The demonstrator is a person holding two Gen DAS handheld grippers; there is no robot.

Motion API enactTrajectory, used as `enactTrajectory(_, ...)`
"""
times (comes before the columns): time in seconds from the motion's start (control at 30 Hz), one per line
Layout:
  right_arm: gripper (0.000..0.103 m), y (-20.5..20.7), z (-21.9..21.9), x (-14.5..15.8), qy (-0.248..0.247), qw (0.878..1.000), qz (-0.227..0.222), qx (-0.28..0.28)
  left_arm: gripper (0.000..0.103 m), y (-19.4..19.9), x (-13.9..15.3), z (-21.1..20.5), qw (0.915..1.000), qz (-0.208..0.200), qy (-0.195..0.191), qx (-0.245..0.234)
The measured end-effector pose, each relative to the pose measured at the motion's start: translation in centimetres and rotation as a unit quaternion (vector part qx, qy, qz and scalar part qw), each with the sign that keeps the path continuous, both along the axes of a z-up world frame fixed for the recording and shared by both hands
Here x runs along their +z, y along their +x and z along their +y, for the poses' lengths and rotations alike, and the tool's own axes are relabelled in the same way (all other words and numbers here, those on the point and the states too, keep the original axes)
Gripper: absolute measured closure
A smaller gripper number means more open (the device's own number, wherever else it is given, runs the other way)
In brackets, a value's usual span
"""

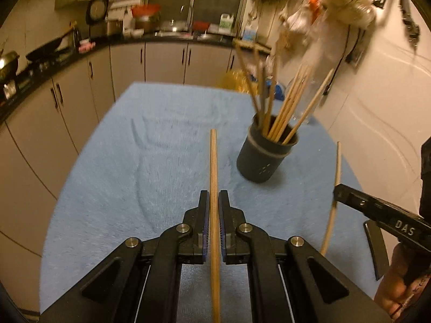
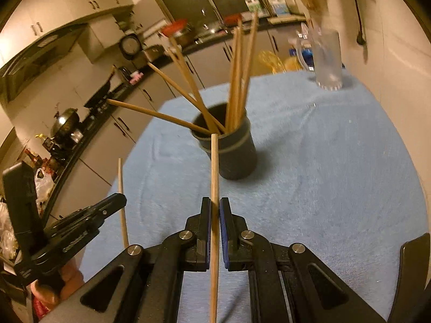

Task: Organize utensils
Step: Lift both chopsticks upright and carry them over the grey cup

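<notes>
A dark grey cup (image 1: 262, 154) holding several wooden chopsticks (image 1: 285, 107) stands on the blue towel (image 1: 134, 175). My left gripper (image 1: 214, 202) is shut on a wooden chopstick (image 1: 213, 167) that points forward, above the towel, left of the cup. My right gripper (image 2: 214, 210) is shut on another chopstick (image 2: 214, 172), its tip near the cup (image 2: 237, 150) rim. The right gripper (image 1: 336, 193) with its chopstick (image 1: 337, 167) shows at right in the left wrist view. The left gripper (image 2: 121, 199) with its chopstick (image 2: 121, 188) shows at left in the right wrist view.
A clear glass vessel (image 2: 327, 59) stands at the far right of the towel, near the white wall. Kitchen counters with a wok (image 1: 48, 48), pots and a sink run along the left and back. A dark chair back (image 2: 414, 269) is at the near right.
</notes>
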State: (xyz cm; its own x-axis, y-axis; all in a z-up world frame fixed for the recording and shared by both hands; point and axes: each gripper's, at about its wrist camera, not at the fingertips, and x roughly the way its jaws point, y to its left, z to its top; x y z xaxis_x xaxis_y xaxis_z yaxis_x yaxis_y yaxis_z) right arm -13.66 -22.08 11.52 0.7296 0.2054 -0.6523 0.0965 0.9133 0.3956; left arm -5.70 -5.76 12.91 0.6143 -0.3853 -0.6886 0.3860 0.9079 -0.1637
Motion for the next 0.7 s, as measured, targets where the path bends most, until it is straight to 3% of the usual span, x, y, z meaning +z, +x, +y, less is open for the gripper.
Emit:
enactTrajectory(0.3, 0.096, -1.4, 0.8, 1.9, -0.012, 0.999, -0.034, -0.001, 0.097, -2.5, 3.1, 1.0, 0.9993, -0.034, -0.016, -0.008)
enactTrajectory(0.7, 0.096, -2.3, 0.6, 3.1, -0.014, 0.998, -0.053, -0.007, 0.097, -3.2, 4.2, 0.8, 0.9986, -0.048, -0.019, -0.007)
